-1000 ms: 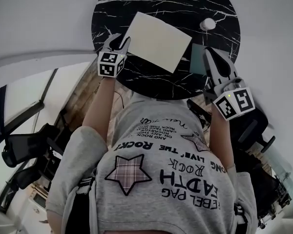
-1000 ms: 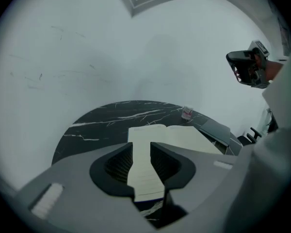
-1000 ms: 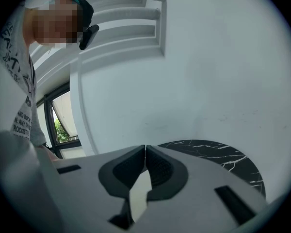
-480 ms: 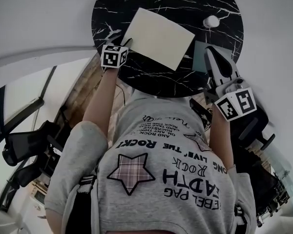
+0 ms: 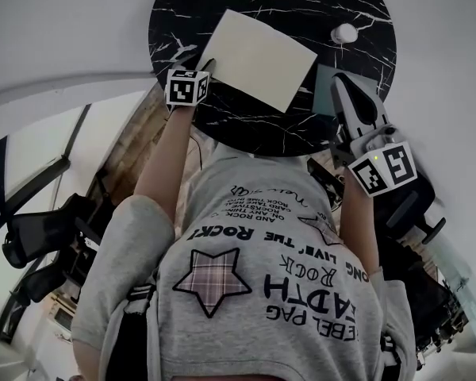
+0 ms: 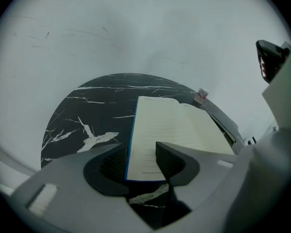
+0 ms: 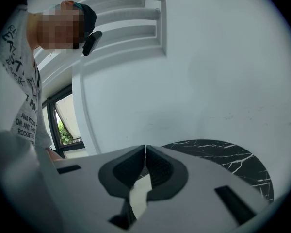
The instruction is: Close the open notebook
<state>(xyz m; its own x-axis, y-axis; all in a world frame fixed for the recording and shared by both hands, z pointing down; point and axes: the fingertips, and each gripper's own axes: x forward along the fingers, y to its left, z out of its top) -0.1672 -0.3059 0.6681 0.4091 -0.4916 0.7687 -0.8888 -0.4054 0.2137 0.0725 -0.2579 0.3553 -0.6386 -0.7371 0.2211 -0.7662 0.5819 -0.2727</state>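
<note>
A person in a grey printed shirt (image 5: 262, 284) fills the lower half of the head view, both arms reaching toward 12 o'clock. There stands a round black table (image 5: 246, 129) with white marble veining. The open notebook (image 5: 258, 60) lies flat on the table, a little toward its 9 o'clock side, with its cream lined pages up and a blue cover edge showing along one side.

The left gripper (image 5: 200, 63) sits at the notebook's 8 o'clock corner and points steeply down. Its jaws are parting, and in the left gripper view the notebook's near corner lies between the ribbed pads (image 6: 167, 159), which do not clamp it. The right gripper (image 5: 343, 86) hangs at the table's 4 o'clock edge, off the notebook. Its jaws are clenched together with nothing between them.

A small white object (image 5: 343, 32) rests on the table at the notebook's 2 o'clock, well apart from both grippers.
</note>
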